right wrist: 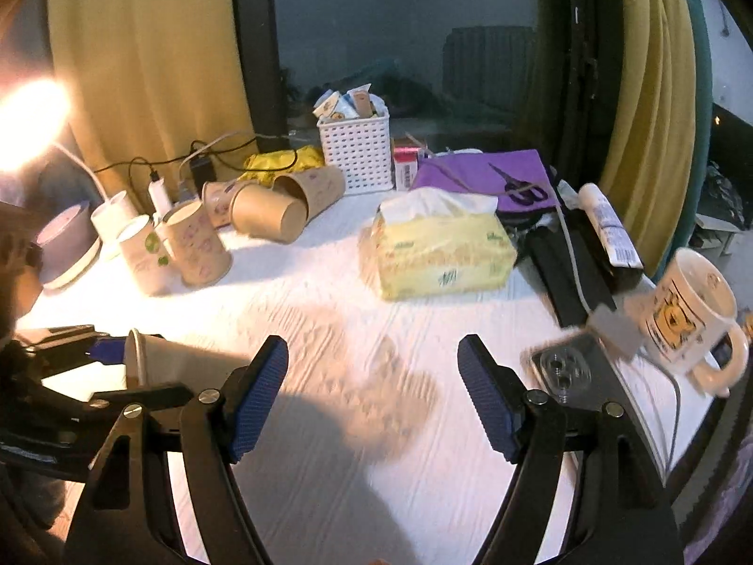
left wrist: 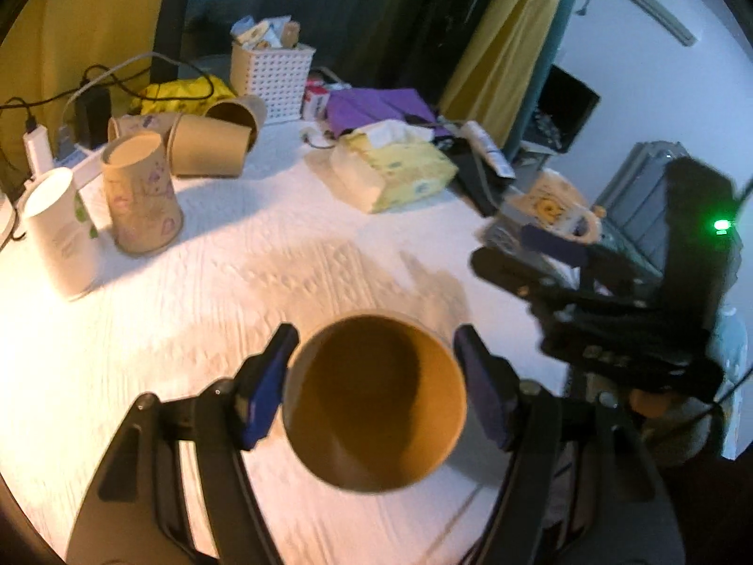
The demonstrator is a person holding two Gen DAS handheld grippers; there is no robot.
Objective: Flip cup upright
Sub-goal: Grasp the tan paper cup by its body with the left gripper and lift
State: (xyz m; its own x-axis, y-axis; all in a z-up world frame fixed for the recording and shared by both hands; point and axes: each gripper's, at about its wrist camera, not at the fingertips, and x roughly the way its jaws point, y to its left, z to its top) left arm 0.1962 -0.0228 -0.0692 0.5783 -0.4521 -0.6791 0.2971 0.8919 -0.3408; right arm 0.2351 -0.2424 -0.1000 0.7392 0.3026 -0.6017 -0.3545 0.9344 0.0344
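Note:
A brown paper cup (left wrist: 374, 405) sits between the blue pads of my left gripper (left wrist: 376, 386), its open mouth facing the camera. The left pad touches its rim; the right pad stands close beside it. In the right wrist view the same cup (right wrist: 174, 362) lies tilted on its side at the left, held off the white table (right wrist: 353, 376) by the left gripper. My right gripper (right wrist: 374, 395) is open and empty above the table. It shows in the left wrist view (left wrist: 541, 273) at the right.
Several paper cups (left wrist: 141, 193) stand or lie at the back left near a lamp (right wrist: 28, 122). A yellow tissue pack (right wrist: 437, 245), white basket (right wrist: 355, 150), purple folder with scissors (right wrist: 489, 174), phone (right wrist: 564, 372) and mug (right wrist: 687, 315) lie around.

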